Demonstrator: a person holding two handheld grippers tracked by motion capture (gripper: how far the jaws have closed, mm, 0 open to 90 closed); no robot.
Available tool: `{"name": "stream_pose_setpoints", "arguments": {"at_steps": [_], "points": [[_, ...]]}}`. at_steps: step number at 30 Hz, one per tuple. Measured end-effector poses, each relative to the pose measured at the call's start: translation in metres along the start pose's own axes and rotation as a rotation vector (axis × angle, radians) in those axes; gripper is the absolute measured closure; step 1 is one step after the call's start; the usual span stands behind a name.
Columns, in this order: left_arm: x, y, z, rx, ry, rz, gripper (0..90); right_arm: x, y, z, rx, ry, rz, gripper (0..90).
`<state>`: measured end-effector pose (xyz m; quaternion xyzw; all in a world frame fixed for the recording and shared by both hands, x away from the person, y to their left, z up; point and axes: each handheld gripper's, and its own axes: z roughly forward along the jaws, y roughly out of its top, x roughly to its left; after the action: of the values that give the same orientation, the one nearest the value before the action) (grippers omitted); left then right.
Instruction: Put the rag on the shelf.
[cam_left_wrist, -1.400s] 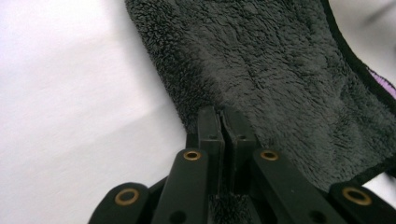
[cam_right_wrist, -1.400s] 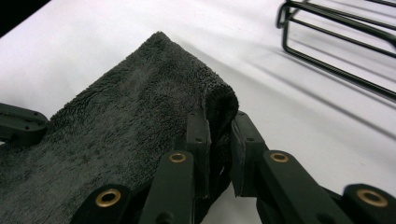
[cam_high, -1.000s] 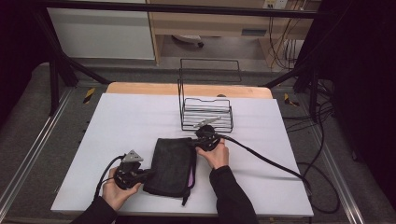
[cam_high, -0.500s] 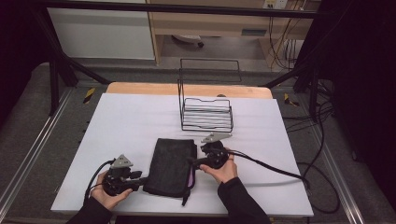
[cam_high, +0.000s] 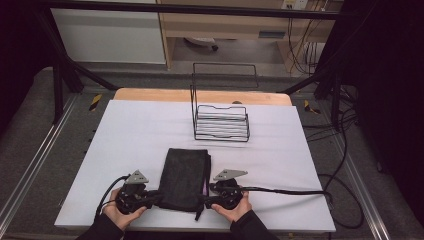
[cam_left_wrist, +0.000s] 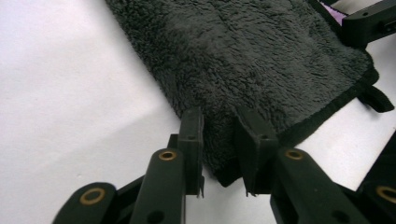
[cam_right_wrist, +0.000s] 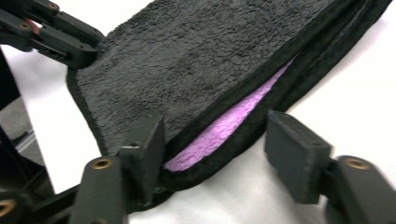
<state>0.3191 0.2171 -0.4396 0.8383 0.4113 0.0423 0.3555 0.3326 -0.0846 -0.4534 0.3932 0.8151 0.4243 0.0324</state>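
Note:
A black fleecy towel (cam_high: 184, 176), folded into a narrow block with a purple inner face (cam_right_wrist: 233, 125), lies at the near middle of the white table (cam_high: 125, 135). My left gripper (cam_high: 154, 198) is at its near left corner. In the left gripper view the left gripper (cam_left_wrist: 223, 154) has just been closing, and its pads press on the bunched corner of the towel (cam_left_wrist: 261, 60). My right gripper (cam_high: 206, 200) is at the near right corner. Its jaws have just been closing but stand wide: the right gripper (cam_right_wrist: 219, 149) straddles the folded edge, with one pad (cam_right_wrist: 299, 151) off the cloth.
A black wire rack (cam_high: 220, 122) stands behind the towel at the table's middle back. The right gripper's cable (cam_high: 290, 191) trails across the table to the right. A wooden strip (cam_high: 150, 95) runs along the far edge.
My right gripper has let go of the towel's far right corner and come down to its near right corner. The left gripper has opened and closed again at the near left corner.

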Motion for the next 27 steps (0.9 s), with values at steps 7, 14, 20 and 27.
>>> {"name": "stream_pose_setpoints", "arguments": {"at_steps": [7,14,20,27], "points": [[-0.003,0.001,0.002,0.011,-0.010,-0.015,81.0,0.008,-0.003,0.004,0.016,-0.010,0.002,50.6],[-0.005,0.002,0.002,0.010,-0.012,-0.021,86.7,0.009,-0.001,0.004,0.031,0.012,0.022,75.1],[-0.009,0.002,0.000,-0.008,-0.048,-0.014,87.6,0.004,0.009,-0.003,0.058,0.023,0.011,82.3],[-0.019,0.003,0.002,-0.013,-0.067,0.006,87.2,-0.006,0.008,-0.017,0.086,0.023,0.029,80.9]]}}
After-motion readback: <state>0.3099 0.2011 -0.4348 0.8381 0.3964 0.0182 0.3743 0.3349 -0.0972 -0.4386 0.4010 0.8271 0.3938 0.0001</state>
